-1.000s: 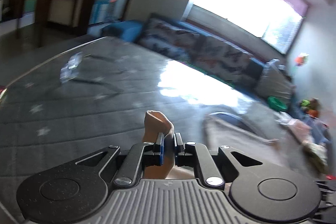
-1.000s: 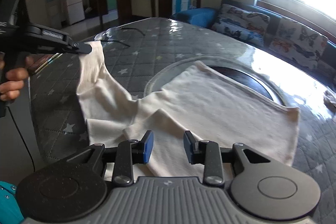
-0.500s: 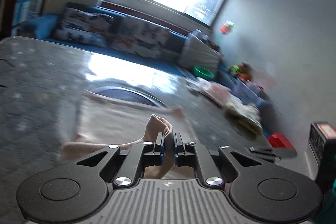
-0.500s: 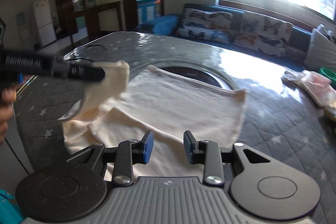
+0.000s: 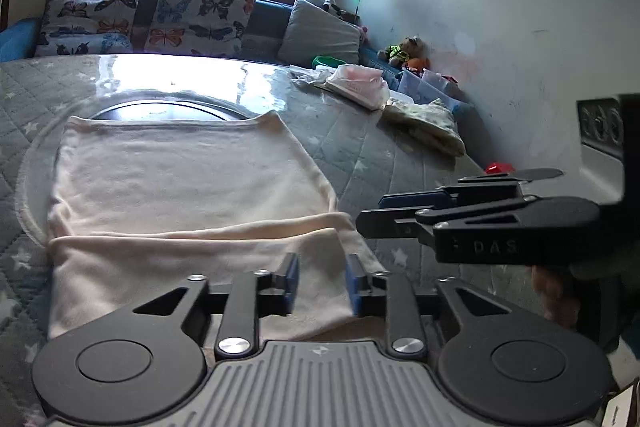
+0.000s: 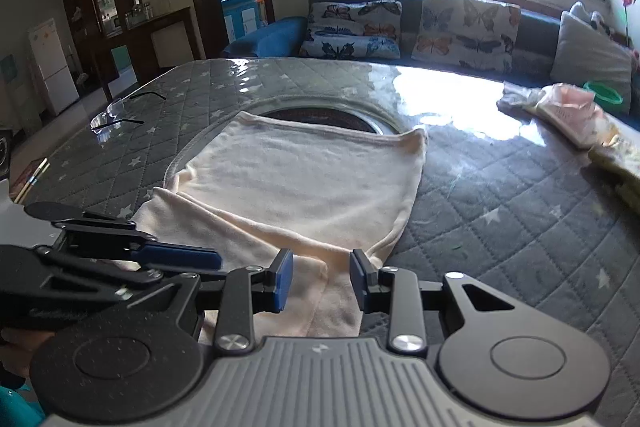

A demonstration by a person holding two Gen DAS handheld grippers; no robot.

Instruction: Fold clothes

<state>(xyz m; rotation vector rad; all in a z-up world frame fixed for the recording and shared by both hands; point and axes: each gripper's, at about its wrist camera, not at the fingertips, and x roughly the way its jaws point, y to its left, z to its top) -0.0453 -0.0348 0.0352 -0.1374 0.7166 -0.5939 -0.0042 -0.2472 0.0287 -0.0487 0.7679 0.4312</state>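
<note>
**Room around the cloth**

I see bare quilted worktop (image 6: 500,211) open to the right of the cream cloth (image 6: 304,183). On the far left lie eyeglasses (image 6: 116,115); at the far right edge a heap of bags and fabric (image 6: 568,111) blocks passage. My left tongs (image 6: 132,255) crowd my right tongs (image 6: 320,283) closely.

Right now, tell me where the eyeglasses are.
In the right wrist view the eyeglasses lie on the quilted grey table cover at far left, apart from the cream garment.
</note>
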